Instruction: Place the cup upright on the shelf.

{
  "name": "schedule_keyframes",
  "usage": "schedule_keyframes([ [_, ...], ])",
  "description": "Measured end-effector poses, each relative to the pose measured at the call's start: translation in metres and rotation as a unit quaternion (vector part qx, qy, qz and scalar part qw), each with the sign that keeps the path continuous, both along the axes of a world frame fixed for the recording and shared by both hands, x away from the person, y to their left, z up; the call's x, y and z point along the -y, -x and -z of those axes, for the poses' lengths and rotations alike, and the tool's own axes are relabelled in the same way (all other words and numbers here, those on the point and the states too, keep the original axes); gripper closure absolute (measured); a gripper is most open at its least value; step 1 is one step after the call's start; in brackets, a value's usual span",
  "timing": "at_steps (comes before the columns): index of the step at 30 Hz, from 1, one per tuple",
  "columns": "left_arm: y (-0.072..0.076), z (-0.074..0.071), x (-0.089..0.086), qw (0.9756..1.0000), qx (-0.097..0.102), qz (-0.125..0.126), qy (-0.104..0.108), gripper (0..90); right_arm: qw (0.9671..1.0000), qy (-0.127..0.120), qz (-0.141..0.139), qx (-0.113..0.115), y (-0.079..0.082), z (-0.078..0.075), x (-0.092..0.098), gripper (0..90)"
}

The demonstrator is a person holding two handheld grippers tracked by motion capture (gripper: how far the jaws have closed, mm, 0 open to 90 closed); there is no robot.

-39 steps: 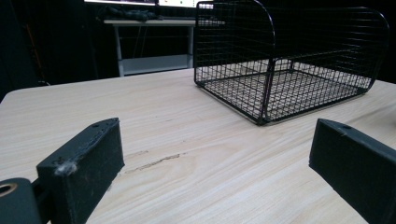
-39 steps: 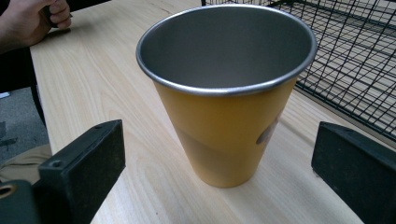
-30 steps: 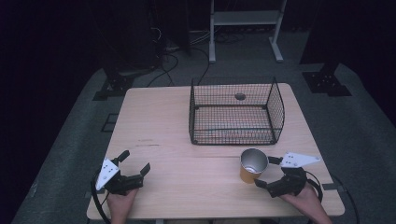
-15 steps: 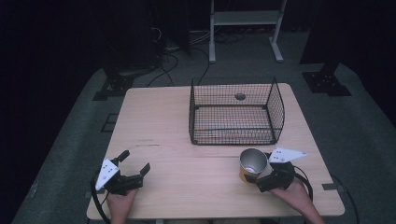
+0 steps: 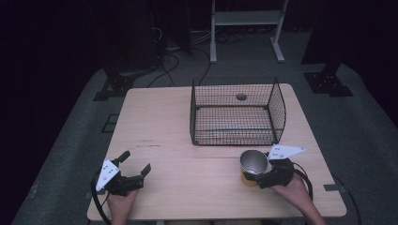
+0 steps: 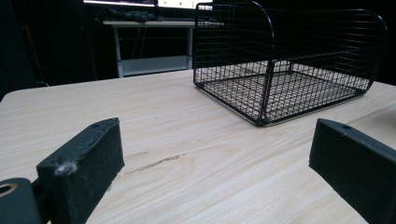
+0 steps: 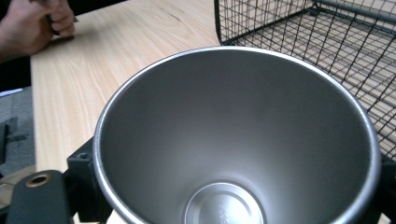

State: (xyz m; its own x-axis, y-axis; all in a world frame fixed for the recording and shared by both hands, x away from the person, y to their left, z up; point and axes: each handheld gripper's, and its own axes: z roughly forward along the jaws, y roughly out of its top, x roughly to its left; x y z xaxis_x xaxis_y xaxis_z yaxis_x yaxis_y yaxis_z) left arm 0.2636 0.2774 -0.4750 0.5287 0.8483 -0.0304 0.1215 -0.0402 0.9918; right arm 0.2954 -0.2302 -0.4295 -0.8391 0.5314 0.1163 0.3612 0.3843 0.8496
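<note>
A steel cup point(image 5: 253, 162) with a yellow lower half stands upright near the table's point(image 5: 164, 122) front right corner, just in front of the wire basket point(image 5: 233, 112). The right gripper point(image 5: 263, 174) has its jaws set on either side of the cup, one at each flank; in the right gripper view the cup's open mouth point(image 7: 238, 135) sits squarely between the two black jaws, which press close against its sides. It appears gripped, and its inside is bare metal. The person's right hand point(image 5: 293, 188) comes in over the front edge.

The basket sits toward the far right of the table, its open side facing the front edge. A small dark round thing point(image 5: 241, 97) shows at its far end.

Near the front left corner, well apart from the cup, the left gripper point(image 5: 136, 164) rests low over the wood in the left hand point(image 5: 121, 202). Its jaws stand wide apart with nothing between them, only bare table point(image 6: 187, 154) and the basket point(image 6: 289, 60) beyond.
</note>
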Motion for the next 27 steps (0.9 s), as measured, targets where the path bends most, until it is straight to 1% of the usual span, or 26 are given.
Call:
schedule_keyframes([
  [2, 0.0, 0.0, 0.0, 1.0, 0.0, 0.0, -0.001, 2.4, 0.9999, -0.013, -0.007, -0.005, -0.002, -0.007, 0.002, 12.2],
  [3, 0.0, 0.0, 0.0, 1.0, 0.0, 0.0, -0.001, 2.4, 0.9998, -0.014, -0.009, -0.005, -0.002, -0.011, 0.003, 12.2],
  [6, 0.0, 0.0, 0.0, 1.0, 0.0, 0.0, -0.001, 2.4, 0.9999, -0.011, -0.009, 0.0, -0.005, -0.023, 0.006, 12.2],
  [9, 0.0, 0.0, 0.0, 1.0, 0.0, 0.0, -0.002, 2.4, 0.9997, -0.019, -0.014, -0.003, -0.007, -0.033, 0.009, 12.2],
  [13, 0.0, 0.0, 0.0, 1.0, 0.0, 0.0, -0.001, 2.4, 0.9996, -0.02, -0.018, -0.006, -0.012, -0.045, 0.012, 12.2],
  [18, 0.0, 0.0, 0.0, 1.0, 0.0, 0.0, -0.001, 2.4, 0.9992, -0.03, -0.025, -0.005, -0.017, -0.06, 0.013, 12.2],
  [20, 0.0, 0.0, 0.0, 1.0, 0.0, 0.0, -0.001, 2.3, 0.9992, -0.029, -0.026, -0.001, -0.019, -0.066, 0.013, 12.2],
  [23, 0.0, 0.0, 0.0, 1.0, -0.001, 0.0, -0.002, 2.4, 0.999, -0.034, -0.029, -0.004, -0.023, -0.072, 0.012, 12.2],
  [27, 0.0, 0.0, 0.0, 1.0, -0.001, 0.0, 0.0, 2.4, 0.9989, -0.033, -0.031, -0.008, -0.029, -0.077, 0.01, 12.2],
])
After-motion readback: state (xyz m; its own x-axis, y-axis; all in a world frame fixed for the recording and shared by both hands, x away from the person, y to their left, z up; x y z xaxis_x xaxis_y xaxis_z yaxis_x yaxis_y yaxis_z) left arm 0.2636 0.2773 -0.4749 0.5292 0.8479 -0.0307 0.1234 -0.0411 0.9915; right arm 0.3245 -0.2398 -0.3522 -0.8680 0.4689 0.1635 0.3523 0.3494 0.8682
